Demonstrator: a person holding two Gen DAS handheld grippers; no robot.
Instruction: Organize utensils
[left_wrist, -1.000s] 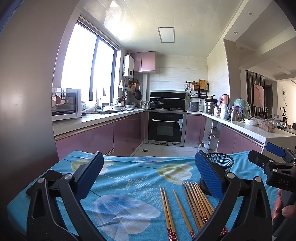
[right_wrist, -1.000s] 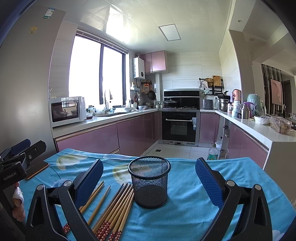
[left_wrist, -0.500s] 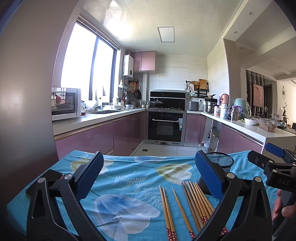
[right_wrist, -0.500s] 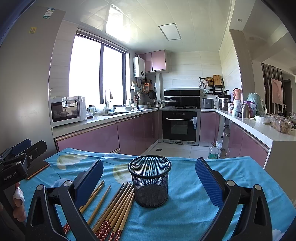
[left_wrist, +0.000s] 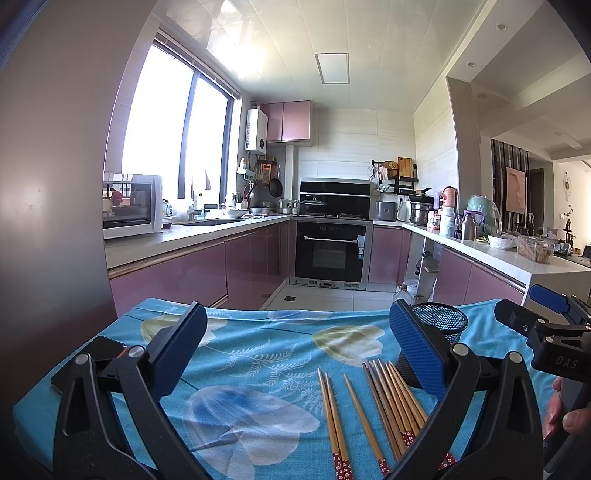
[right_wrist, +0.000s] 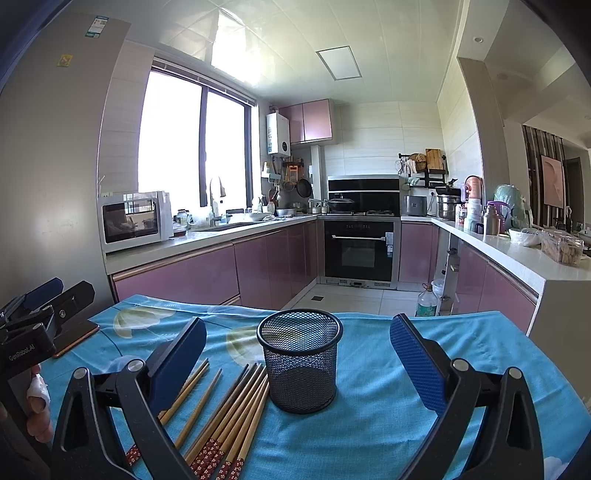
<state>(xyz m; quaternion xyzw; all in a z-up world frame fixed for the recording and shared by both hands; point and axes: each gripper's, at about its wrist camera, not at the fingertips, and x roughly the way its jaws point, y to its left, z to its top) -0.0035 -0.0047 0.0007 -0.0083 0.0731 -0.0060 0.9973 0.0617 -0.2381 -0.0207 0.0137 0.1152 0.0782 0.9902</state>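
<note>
Left gripper (left_wrist: 295, 354) spread wide, nothing between its blue pads, hovering over the blue floral tablecloth (left_wrist: 251, 354). Right gripper (right_wrist: 297, 354) also spread wide and empty, the black mesh cup (right_wrist: 300, 360) framed between its fingers at frame centre, standing upright on the cloth.

Wooden chopsticks (right_wrist: 229, 417) lie flat on the cloth at lower left of the right wrist view, just beside the cup's base: a packed bundle nearest the cup, one single stick and a pair further left, red patterned ends toward the camera. In the left wrist view the same chopsticks (left_wrist: 388, 402) sit lower centre-right, with the cup (left_wrist: 439, 325) partly hidden behind the right finger.

A dark phone (left_wrist: 90, 356) lies on the cloth at left edge, behind the left finger. The other gripper shows at the right edge of the left view and at the left edge of the right view, a hand (right_wrist: 37, 410) with a bandaged finger below it. Kitchen behind: microwave (right_wrist: 135, 219), oven (right_wrist: 360, 249), pink cabinets.
</note>
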